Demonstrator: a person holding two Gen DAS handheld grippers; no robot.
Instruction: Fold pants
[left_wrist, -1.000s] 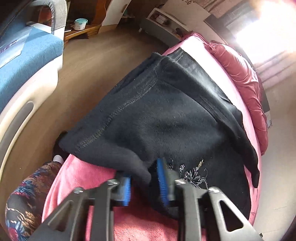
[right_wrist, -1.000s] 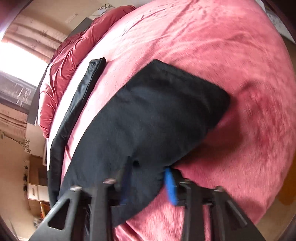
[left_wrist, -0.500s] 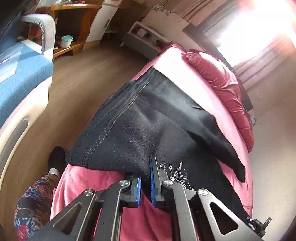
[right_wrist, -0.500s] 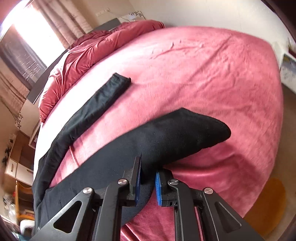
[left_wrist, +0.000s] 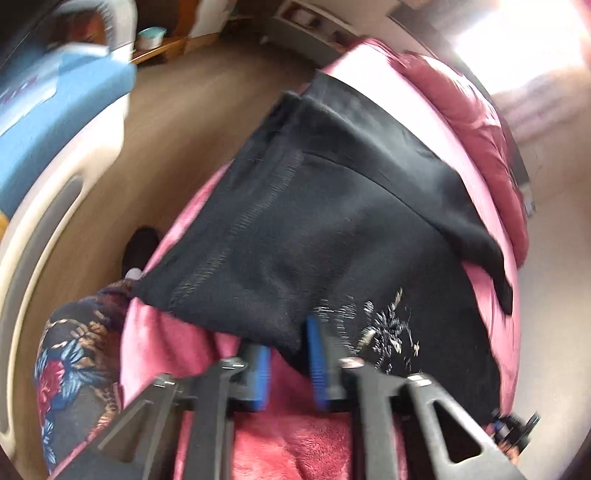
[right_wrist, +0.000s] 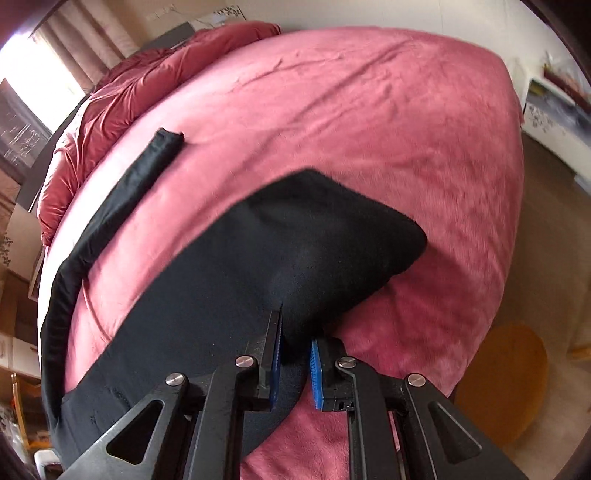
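Observation:
Black pants (left_wrist: 332, 221) lie on the pink bed, their waist part folded over a part with pale embroidery (left_wrist: 384, 325). My left gripper (left_wrist: 288, 354) is at the near edge of the fold. Its jaws are opening, and the fabric corner hangs loosely between the blue pads (left_wrist: 314, 362). In the right wrist view a folded pant leg (right_wrist: 314, 236) is raised off the bedspread. My right gripper (right_wrist: 295, 354) is shut on its near edge, and the jaws are starting to ease apart. A narrow black leg (right_wrist: 122, 199) stretches away to the left.
The pink bedspread (right_wrist: 369, 110) covers the bed, with a bunched red duvet (right_wrist: 140, 77) at its far end. Beside the bed are a wooden floor (left_wrist: 177, 122), a blue and white sofa (left_wrist: 55, 110) and a person's patterned trouser leg (left_wrist: 74, 369). An orange rug (right_wrist: 498, 387) lies at the right.
The left jaws, pinched on the waist fold half a second ago, have spread apart. The right gripper has lifted the pant leg and carried it further over the bed.

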